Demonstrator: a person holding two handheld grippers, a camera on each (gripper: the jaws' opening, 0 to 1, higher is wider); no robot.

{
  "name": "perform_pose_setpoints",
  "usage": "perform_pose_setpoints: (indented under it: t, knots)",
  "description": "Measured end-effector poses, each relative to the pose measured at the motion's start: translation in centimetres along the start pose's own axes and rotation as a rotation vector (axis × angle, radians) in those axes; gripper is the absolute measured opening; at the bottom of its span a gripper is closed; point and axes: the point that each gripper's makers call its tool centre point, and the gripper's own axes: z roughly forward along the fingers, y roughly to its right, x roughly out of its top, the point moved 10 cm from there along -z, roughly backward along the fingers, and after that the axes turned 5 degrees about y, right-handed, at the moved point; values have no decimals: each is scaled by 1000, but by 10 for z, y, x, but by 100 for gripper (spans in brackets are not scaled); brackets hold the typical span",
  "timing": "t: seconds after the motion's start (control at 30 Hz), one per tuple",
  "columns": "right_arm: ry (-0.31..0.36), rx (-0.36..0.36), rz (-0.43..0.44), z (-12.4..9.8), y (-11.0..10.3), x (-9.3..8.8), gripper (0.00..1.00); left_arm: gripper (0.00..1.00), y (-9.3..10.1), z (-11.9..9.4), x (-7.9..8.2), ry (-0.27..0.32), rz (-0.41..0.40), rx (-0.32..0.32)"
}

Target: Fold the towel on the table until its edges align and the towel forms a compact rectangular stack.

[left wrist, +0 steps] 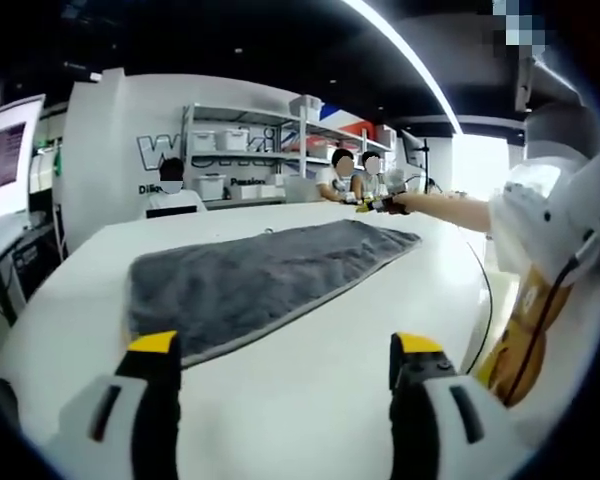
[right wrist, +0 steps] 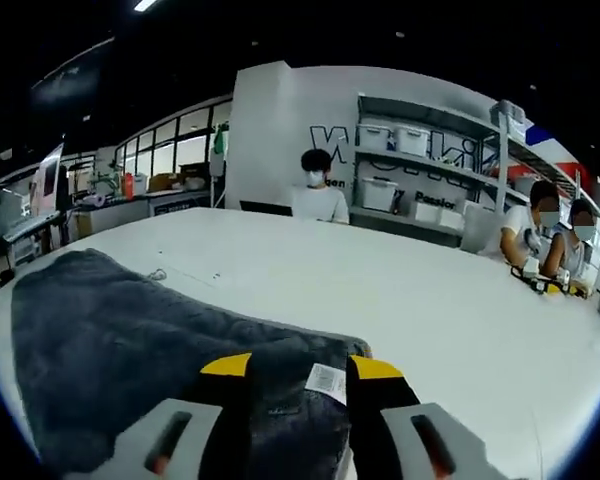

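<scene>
The towel (left wrist: 265, 275) is dark grey and plush, with a paler stitched hem along its edges, and it lies flat on the white table (left wrist: 310, 400). In the right gripper view a small white label (right wrist: 326, 380) sits at its near corner, and the pile shows soft wrinkles across the surface.

The left gripper (left wrist: 285, 350) hangs above bare table just short of the towel's near edge, its yellow-tipped jaws set wide apart with nothing between them. The right gripper (right wrist: 298, 368) sits at the towel's (right wrist: 130, 350) corner, jaws narrower, the gap between the tips lying over the grey cloth and the label (whether they are actually pinching the fabric or only resting over it cannot be told).

In the left gripper view the towel's long axis runs from lower left, near the jaws, up to the right and away across the table, its far end tapering toward the person's outstretched arm (left wrist: 450, 210). A white sleeve (left wrist: 540, 230) shows at the right of that view.

Beyond the table's far edge people (right wrist: 318, 190) sit working, and behind them stand shelves (right wrist: 430, 160) with white bins against a white wall.
</scene>
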Motion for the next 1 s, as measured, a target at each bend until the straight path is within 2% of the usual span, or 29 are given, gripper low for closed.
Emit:
perform_pose_setpoints:
  t: [0.23,0.37,0.6,0.7,1.0]
  knots:
    - [25,69,-8,-37,-26,-10,49,90,2,3,2,5,5,-29]
    - [36,107,-77,-59,-51,-15,55,91,4,4,3,4,10,-47]
    - [82,167,-56,-94,-89,-27,66,91,1,1,3,7,5,-42]
    - [122,170,-38,-110,-101,-32,66,91,1,0,3,7,6,-44]
    - [157,116,-11,-152,-122,-54,72,91,-1,2,0,-1,-2,-58]
